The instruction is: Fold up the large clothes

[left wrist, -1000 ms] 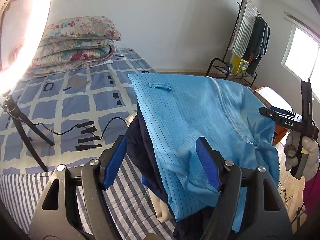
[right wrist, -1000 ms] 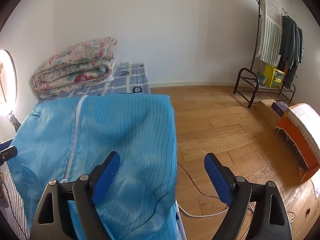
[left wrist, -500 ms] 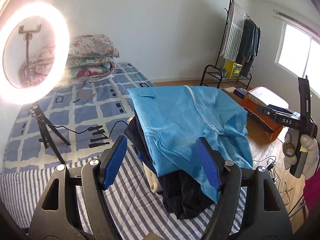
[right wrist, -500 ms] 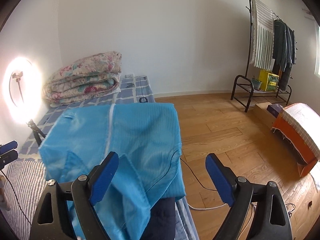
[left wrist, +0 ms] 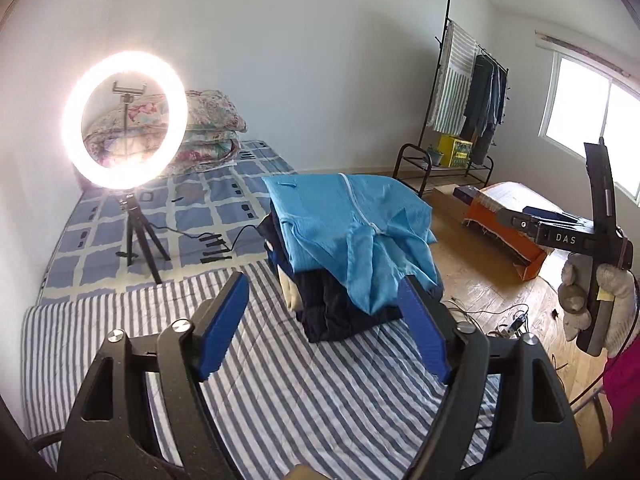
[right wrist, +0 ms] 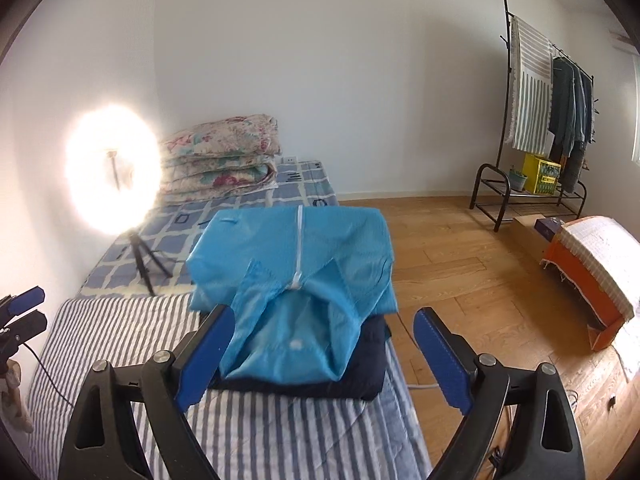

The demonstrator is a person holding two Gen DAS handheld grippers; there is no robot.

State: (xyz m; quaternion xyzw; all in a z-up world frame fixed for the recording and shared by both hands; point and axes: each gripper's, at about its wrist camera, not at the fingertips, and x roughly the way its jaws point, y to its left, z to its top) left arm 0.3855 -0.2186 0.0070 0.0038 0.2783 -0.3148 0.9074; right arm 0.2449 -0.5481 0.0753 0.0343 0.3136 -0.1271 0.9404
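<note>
A folded light-blue zip garment [left wrist: 352, 224] lies on top of a stack of folded dark clothes [left wrist: 344, 312] on the striped bed sheet [left wrist: 280, 380]. One blue flap hangs down over the stack's front [right wrist: 288, 336]. My left gripper [left wrist: 326, 328] is open and empty, held back from the stack above the sheet. My right gripper [right wrist: 320, 356] is open and empty, just in front of the stack [right wrist: 296, 384]. The right gripper also shows at the right edge of the left wrist view [left wrist: 600, 240].
A lit ring light on a tripod [left wrist: 124, 120] stands on the checked blue bedspread [left wrist: 216, 200], its cable trailing toward the stack. Folded floral quilts [right wrist: 220, 152] lie at the bed's head. A clothes rack [right wrist: 536, 120] and an orange box [right wrist: 584, 272] stand on the wooden floor.
Both grippers have pulled back and up from the blue garment, which now rests on the stack. The stack looks smaller and farther in both views.
</note>
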